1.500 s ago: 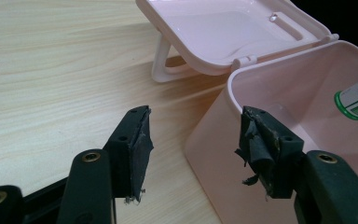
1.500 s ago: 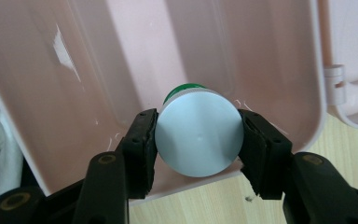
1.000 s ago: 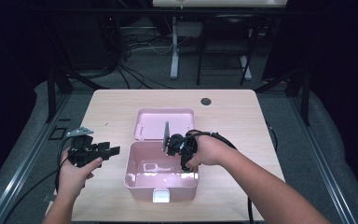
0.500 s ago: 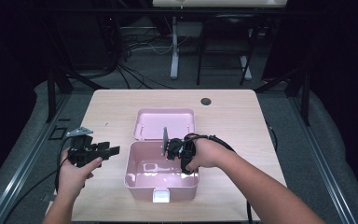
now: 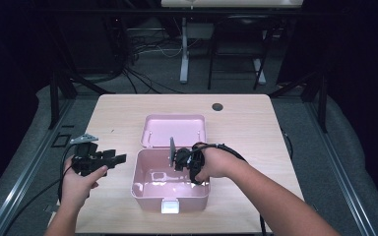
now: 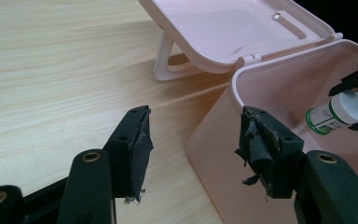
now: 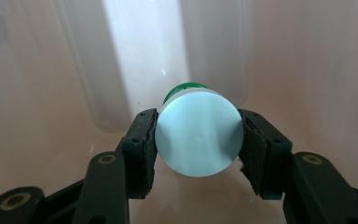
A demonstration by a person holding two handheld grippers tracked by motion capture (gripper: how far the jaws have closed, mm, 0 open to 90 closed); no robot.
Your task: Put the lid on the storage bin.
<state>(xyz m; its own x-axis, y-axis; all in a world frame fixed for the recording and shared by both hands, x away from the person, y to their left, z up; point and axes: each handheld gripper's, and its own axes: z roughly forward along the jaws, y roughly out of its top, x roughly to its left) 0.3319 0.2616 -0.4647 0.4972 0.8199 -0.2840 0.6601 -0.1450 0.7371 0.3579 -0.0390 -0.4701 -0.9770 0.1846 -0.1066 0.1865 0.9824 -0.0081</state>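
Note:
A pink plastic box (image 5: 145,194) stands open at the table's near middle, its lid (image 5: 174,130) folded back flat behind it. My right gripper (image 5: 178,158) reaches into the box from the right. Its jaws (image 7: 198,135) are shut on a small bottle (image 7: 199,133) with a white cap and a green label, the pads pressing on both sides of the cap. In the left gripper view that bottle (image 6: 338,112) hangs inside the box (image 6: 279,93) below the rim. My left gripper (image 6: 193,140) stands open beside the box's left wall, with nothing between its pads, and is level with the rim (image 5: 120,158).
The wooden table (image 5: 256,128) has a dark round grommet (image 5: 217,106) near its far edge. A white latch (image 5: 170,206) sits on the box's front wall. Black frame rails and cables run along the floor on both sides.
My right gripper with the bottle has edged slightly left and lower into the box. The left gripper has stayed where it was.

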